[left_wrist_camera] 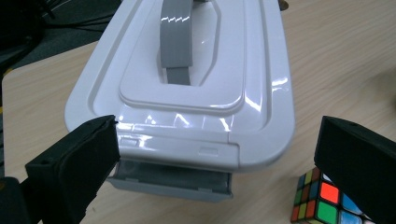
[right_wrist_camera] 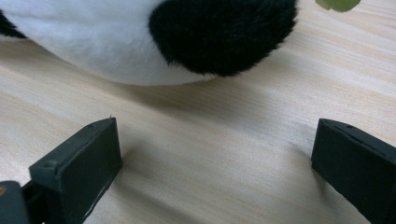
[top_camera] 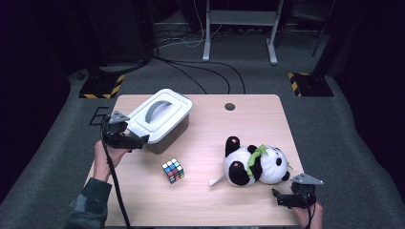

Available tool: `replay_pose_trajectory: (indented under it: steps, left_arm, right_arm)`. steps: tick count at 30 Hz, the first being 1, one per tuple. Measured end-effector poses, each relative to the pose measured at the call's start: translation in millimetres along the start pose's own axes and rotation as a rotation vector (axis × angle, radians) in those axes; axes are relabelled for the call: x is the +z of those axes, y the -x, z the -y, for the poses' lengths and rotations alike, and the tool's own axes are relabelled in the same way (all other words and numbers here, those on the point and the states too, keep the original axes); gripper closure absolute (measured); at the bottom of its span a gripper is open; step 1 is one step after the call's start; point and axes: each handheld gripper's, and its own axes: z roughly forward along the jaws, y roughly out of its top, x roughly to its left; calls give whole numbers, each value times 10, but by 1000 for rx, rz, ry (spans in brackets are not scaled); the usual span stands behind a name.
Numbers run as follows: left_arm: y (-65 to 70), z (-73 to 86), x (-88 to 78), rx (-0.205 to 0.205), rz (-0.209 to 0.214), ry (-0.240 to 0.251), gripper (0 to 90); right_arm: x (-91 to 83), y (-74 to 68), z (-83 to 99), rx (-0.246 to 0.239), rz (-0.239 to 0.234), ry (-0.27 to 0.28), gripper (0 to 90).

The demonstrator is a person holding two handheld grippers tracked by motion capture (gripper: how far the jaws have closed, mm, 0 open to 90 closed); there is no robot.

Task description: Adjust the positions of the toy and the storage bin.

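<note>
Left tool (top_camera: pixel 138 140): positioned at the near short end of the white lidded container (top_camera: pixel 160 119), which stands on the far-left part of the wooden bench (top_camera: pixel 248 124). In the left gripper view the tool (left_wrist_camera: pixel 217 154) has its jaws spread wide, one to either side of the container (left_wrist_camera: pixel 187 93) end, level with the lid edge and the grey latch (left_wrist_camera: pixel 170 179) beneath it. The jaws are not pressed against the lid; the left jaw sits just beside its corner. The grey handle (left_wrist_camera: pixel 176 44) lies flat in the recess of the lid (lid seated on the container).

Right tool (top_camera: pixel 282 198): at the near-right edge of the bench, just beside the panda plush (top_camera: pixel 255 164), which lies on its side on the right half of the bench. In the right gripper view the tool (right_wrist_camera: pixel 215 158) has its jaws spread, with bare wood between them; the plush (right_wrist_camera: pixel 140 42) lies beyond the jaw tips, untouched.

Other item: a colour cube (top_camera: pixel 173 170) rests on the bench between container and plush, near the container's front corner; it also appears behind the right-hand jaw in the left gripper view (left_wrist_camera: pixel 322 203).
</note>
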Motion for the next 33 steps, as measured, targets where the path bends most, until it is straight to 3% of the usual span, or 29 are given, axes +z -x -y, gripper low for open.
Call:
replay_pose_trajectory:
  steps: [7,12,26,30,33]
  left_arm:
    - [-46,-168,156,11,-16,-7,54]
    - [-90,-324,332,14,5,-18,101]
    - [-157,-562,603,-7,25,-40,150]
    - [-188,-652,680,13,35,-49,182]
    - [-178,-710,749,22,18,-49,214]
  right_arm:
    - [0,1,0,0,1,1,8]
    - [0,0,0,0,1,1,8]
    - [0,1,0,0,1,1,8]
    - [0,0,0,0,0,1,9]
    - [0,1,0,0,0,1,9]
